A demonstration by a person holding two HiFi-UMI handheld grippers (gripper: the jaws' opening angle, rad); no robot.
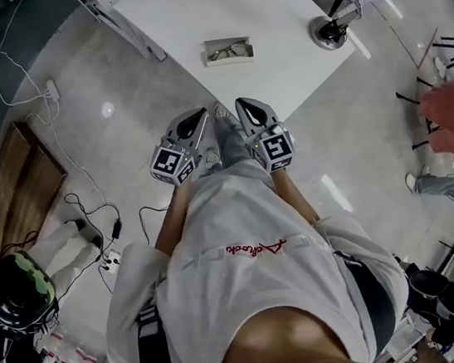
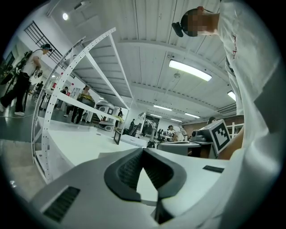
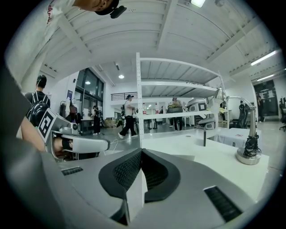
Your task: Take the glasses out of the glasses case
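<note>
White worktop [image 1: 187, 14] in an open workshop with a grey floor. The glasses case [image 1: 231, 58] lies open on it with the glasses [image 1: 230, 49] inside, and a desk lamp [image 1: 330, 29] stands nearby. The left hand-held gripper [image 1: 199, 117] and right hand-held gripper [image 1: 250, 108] have their jaws closed together and hold nothing. They are side by side at the worktop's near corner, well apart from the case.

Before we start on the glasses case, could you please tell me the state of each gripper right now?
Left gripper: closed, holding nothing.
Right gripper: closed, holding nothing.
</note>
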